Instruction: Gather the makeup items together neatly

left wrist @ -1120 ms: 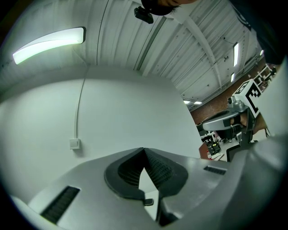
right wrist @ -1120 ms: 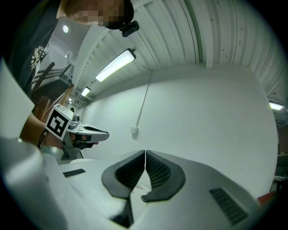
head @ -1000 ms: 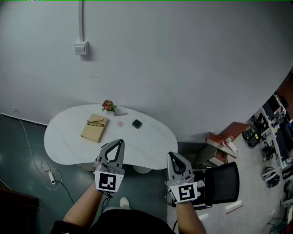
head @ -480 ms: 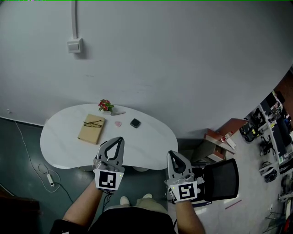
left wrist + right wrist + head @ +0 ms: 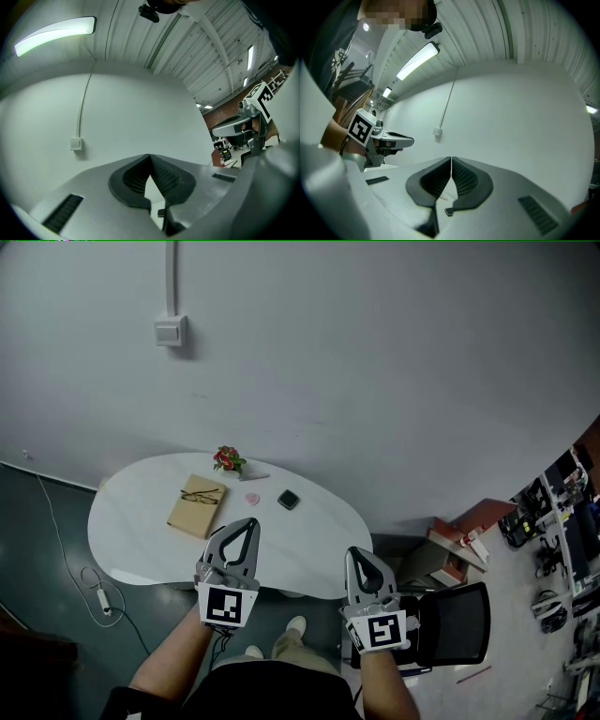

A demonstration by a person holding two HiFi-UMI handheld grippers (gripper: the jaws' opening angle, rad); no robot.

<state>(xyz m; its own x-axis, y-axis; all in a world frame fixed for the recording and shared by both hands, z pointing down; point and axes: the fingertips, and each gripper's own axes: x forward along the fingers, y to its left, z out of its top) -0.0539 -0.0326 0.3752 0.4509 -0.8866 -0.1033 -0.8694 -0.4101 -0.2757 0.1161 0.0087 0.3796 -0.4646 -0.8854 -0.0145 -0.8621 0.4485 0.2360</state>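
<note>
Pink and small, the piece [image 5: 252,499] you will likely gather first lies near the middle of the white table [image 5: 131,531], at the centre of the head view. A dark square compact [image 5: 289,500] sits just to its right, near but not touching. Both are squat, with no long axis worth lining up on. To their left lies a tan book [image 5: 192,512] with glasses [image 5: 202,495] on top, and a small bunch of red flowers [image 5: 226,458] stands above them at the table's far edge.

Both items lie up-frame from your tools. Your left gripper [image 5: 249,523] is the nearer one, its tip almost straight below the pink piece at the table's near edge. Your right gripper [image 5: 356,553] hangs lower right, off the table and beside the black chair [image 5: 455,615]. Each has its jaws pressed together with nothing between them, so you would have to spread one before reaching in.
</note>
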